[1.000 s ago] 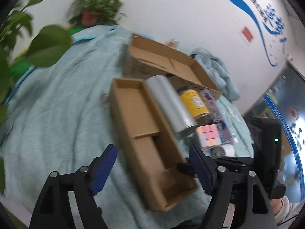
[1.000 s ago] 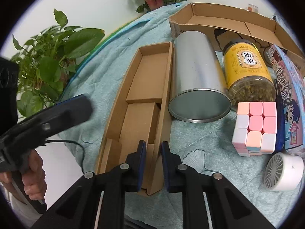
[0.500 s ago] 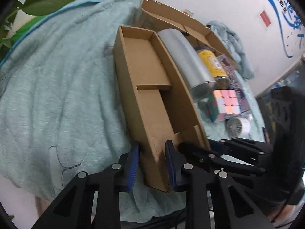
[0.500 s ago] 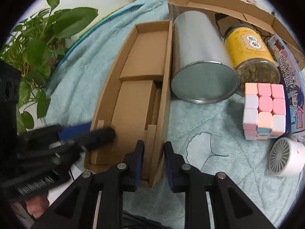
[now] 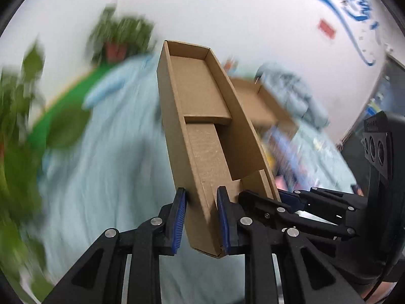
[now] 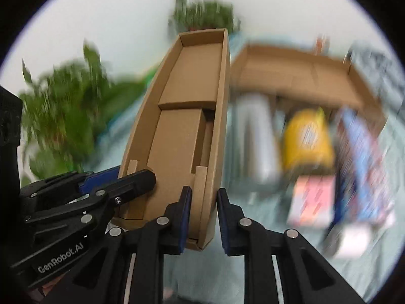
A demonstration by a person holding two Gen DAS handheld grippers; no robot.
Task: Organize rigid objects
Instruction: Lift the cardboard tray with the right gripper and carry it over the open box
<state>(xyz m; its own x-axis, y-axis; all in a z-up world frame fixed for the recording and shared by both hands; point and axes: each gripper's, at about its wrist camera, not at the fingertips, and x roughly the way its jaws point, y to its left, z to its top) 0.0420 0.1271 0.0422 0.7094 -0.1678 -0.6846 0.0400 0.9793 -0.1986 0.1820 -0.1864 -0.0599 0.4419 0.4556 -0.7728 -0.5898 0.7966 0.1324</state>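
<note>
A long open cardboard tray (image 5: 202, 116) with a stepped insert is held in the air, tilted up at its far end. My left gripper (image 5: 201, 217) is shut on its left wall near the front corner. My right gripper (image 6: 202, 217) is shut on its right wall (image 6: 215, 131). Each gripper shows in the other's view, the right one (image 5: 291, 200) beside the tray's right corner, the left one (image 6: 111, 179) at the left corner. Blurred behind lie a silver can (image 6: 255, 136), a yellow jar (image 6: 306, 139) and a pink cube (image 6: 314, 200).
A large open cardboard box (image 6: 298, 76) stands at the back on the teal blanket (image 5: 114, 152). Potted plants (image 6: 205, 15) stand at the back and left. A blue printed packet (image 6: 359, 157) and a white round fan (image 6: 351, 243) lie at the right.
Both grippers have lifted the tray off the blanket, raising its far end. One second ago the left gripper was open; it closed on the left wall.
</note>
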